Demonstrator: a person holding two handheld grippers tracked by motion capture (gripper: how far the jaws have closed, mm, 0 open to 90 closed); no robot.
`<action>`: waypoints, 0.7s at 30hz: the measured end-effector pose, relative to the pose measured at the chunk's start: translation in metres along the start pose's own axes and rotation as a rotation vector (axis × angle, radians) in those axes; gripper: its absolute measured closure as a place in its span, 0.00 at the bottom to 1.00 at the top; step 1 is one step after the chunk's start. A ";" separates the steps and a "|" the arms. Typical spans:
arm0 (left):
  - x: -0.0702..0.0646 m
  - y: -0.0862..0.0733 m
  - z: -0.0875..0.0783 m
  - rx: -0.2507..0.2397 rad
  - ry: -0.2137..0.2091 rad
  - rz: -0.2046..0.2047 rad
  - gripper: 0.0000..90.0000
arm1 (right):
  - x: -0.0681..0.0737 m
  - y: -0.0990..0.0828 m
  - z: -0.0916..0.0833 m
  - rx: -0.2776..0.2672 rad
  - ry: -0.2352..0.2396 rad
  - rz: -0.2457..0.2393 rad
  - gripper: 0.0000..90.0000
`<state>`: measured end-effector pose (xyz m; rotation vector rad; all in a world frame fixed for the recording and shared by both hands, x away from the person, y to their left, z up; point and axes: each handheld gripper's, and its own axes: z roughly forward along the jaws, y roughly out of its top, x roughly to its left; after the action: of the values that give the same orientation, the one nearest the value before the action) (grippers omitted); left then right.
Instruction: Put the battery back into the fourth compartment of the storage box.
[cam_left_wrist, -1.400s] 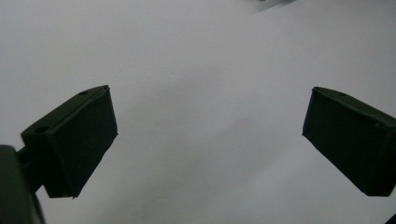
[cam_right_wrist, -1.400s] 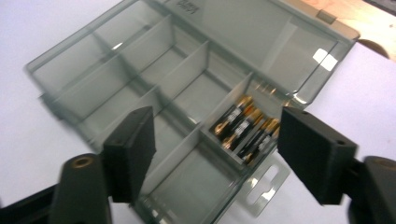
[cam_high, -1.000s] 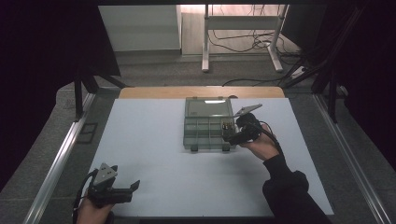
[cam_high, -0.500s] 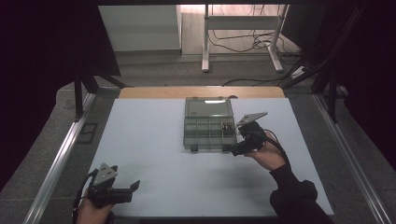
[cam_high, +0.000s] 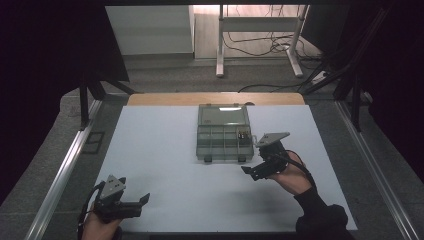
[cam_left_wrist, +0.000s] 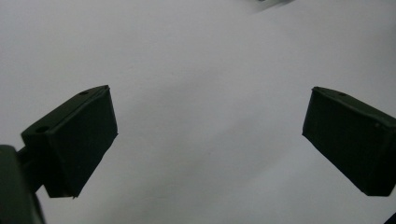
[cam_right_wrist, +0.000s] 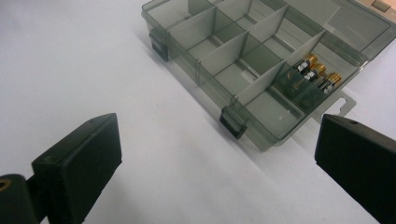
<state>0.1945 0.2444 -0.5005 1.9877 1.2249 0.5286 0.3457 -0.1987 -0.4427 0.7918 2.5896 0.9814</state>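
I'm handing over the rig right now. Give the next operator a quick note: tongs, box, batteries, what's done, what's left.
Right tongs: open, empty, just in front of the organiser box; jaws have just been opening.
Left tongs: open, empty, near the table's front left edge.
Box: lid open, mid-table.
Done: three batteries lie in one compartment on its right side.
Left: probably closing the lid and its two latches.

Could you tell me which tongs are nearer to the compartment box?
Right. The right tongs hover beside the compartment box's near right corner; the left tongs sit far off at the table's near left.
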 end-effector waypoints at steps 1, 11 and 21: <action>0.000 0.000 0.000 0.000 0.000 0.000 0.04 | 0.001 -0.002 -0.001 -0.001 -0.001 -0.005 0.01; 0.000 0.000 0.000 -0.002 -0.001 -0.003 0.04 | 0.005 -0.019 -0.015 -0.010 -0.017 0.005 0.00; 0.000 0.000 0.000 -0.002 -0.001 0.001 0.04 | 0.007 -0.038 -0.029 -0.030 -0.040 0.022 0.00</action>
<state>0.1945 0.2442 -0.5002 1.9867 1.2223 0.5295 0.3130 -0.2342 -0.4472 0.8251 2.5322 0.9978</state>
